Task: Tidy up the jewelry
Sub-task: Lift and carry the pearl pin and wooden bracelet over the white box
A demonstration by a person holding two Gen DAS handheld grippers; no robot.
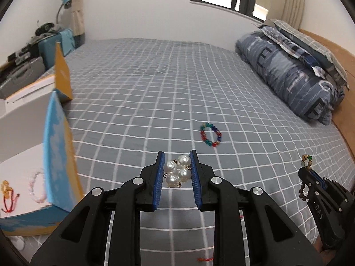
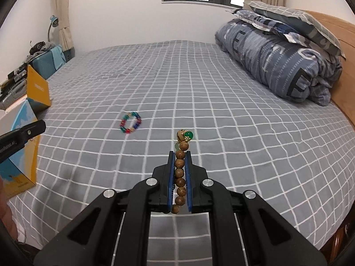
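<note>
1. The left tongs (image 1: 177,173) are partly closed and pinch a little bunch of pearls (image 1: 178,171) between the blue pads. The pearls sit right at the tips.
2. The right tongs (image 2: 179,173) are almost fully closed on a string of wooden beads (image 2: 180,177). The string runs straight along the pads, with a green bead at the far end poking out past the tips.
3. Both tongs are held up over the bed (image 1: 155,88), so both are busy.
4. Close to the left of the left tongs is an open box (image 1: 55,155) with a blue flap. Inside it lie a pink bracelet and a red and yellow piece.
5. The box looks like the place to drop things. The left tongs are much nearer to it.
6. A colorful bracelet (image 1: 210,134) lies flat on the bed, ahead of the left tongs and a bit right. From the right tongs it is ahead and left (image 2: 131,122).
</note>
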